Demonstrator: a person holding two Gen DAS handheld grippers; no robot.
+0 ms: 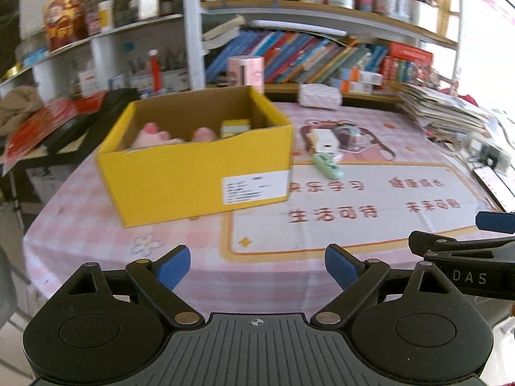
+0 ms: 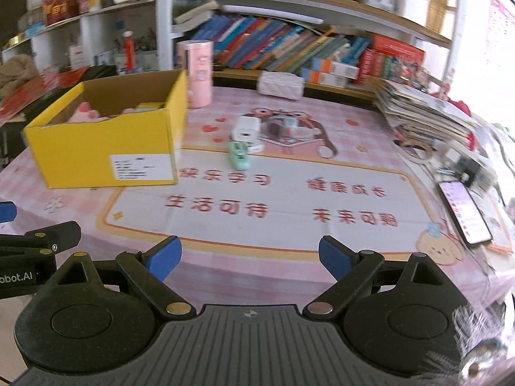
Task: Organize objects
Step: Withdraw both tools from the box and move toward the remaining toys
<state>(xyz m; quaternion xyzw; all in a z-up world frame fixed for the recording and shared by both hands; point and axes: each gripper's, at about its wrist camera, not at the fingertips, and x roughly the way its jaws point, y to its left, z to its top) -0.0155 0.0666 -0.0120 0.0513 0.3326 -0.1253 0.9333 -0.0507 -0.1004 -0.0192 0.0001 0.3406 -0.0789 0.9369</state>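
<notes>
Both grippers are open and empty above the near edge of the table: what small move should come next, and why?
Probably move the right gripper forward toward the green item lying beside the white charger. Both lie loose on the tablecloth, outside the yellow box, which already holds a pink toy. The left gripper is also open and holds nothing.

Yellow box (image 1: 193, 173): matt cardboard, paper label. Surface (image 1: 354, 225): printed cloth, creased. Green case (image 2: 238, 157): smooth plastic.

Two black handheld grippers with blue pads

The left gripper (image 1: 257, 265) and right gripper (image 2: 250, 259) share brass-coloured pivot screws and ribbed grey bases.
</notes>
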